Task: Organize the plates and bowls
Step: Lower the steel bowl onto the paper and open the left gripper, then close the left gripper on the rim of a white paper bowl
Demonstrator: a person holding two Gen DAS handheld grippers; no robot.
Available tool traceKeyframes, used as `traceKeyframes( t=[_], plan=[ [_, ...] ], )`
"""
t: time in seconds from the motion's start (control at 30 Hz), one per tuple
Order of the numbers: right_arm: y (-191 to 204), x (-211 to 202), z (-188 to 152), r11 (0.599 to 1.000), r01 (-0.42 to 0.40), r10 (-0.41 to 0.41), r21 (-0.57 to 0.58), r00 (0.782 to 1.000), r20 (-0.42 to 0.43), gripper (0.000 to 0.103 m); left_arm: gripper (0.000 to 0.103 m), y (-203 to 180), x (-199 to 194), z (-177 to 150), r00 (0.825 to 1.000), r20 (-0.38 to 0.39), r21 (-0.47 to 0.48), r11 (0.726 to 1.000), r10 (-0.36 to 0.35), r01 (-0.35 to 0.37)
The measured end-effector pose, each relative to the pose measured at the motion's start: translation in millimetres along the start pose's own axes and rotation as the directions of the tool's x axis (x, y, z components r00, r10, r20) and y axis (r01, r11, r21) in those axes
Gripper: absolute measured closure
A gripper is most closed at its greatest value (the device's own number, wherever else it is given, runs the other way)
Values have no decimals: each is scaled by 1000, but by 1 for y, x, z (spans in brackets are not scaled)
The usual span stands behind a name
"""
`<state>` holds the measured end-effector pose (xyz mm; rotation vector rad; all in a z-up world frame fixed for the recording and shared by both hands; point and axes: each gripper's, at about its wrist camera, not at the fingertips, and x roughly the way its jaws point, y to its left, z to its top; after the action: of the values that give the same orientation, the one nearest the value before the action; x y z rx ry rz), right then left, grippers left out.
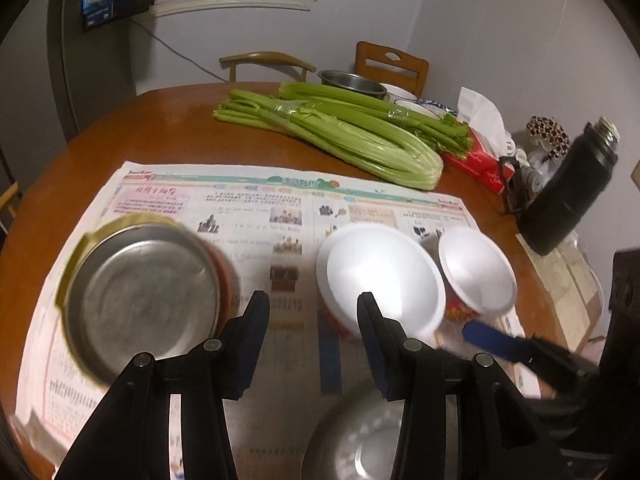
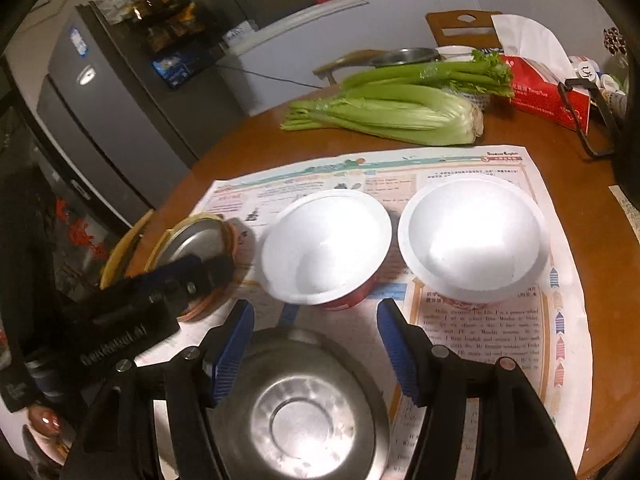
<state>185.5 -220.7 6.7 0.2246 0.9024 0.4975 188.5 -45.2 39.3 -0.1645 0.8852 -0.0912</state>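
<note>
Two white bowls with red outsides stand side by side on a newspaper: the left one (image 1: pixel 380 276) (image 2: pixel 326 248) and the right one (image 1: pixel 476 272) (image 2: pixel 472 236). A yellow-rimmed steel bowl (image 1: pixel 144 300) (image 2: pixel 196 240) stands at the left. A steel bowl (image 2: pixel 300 408) (image 1: pixel 356 444) lies upside down at the near edge. My left gripper (image 1: pixel 312 300) is open and empty above the paper, between the yellow-rimmed bowl and the left white bowl. My right gripper (image 2: pixel 316 308) is open above the overturned steel bowl, its fingers either side of it.
Celery bunches (image 1: pixel 332 128) (image 2: pixel 396 104) lie behind the newspaper (image 1: pixel 256 216). A red tissue box (image 2: pixel 548 88), a black flask (image 1: pixel 572 192), and more bowls (image 1: pixel 352 82) sit at the far right. Chairs stand behind the round wooden table (image 1: pixel 140 132); a fridge (image 2: pixel 108 112) is left.
</note>
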Motion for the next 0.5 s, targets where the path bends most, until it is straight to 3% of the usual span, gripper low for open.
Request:
traceKeyframes(
  t=[0.27, 0.5],
  plan=[
    [-9, 26, 12, 999, 34, -33, 36, 999, -26, 39, 56, -7, 38, 27, 998, -57, 11, 1000, -19, 20],
    [-5, 37, 17, 999, 44, -44, 4, 998, -38, 39, 56, -8, 66, 29, 994, -110, 9, 1000, -26, 27]
  ],
)
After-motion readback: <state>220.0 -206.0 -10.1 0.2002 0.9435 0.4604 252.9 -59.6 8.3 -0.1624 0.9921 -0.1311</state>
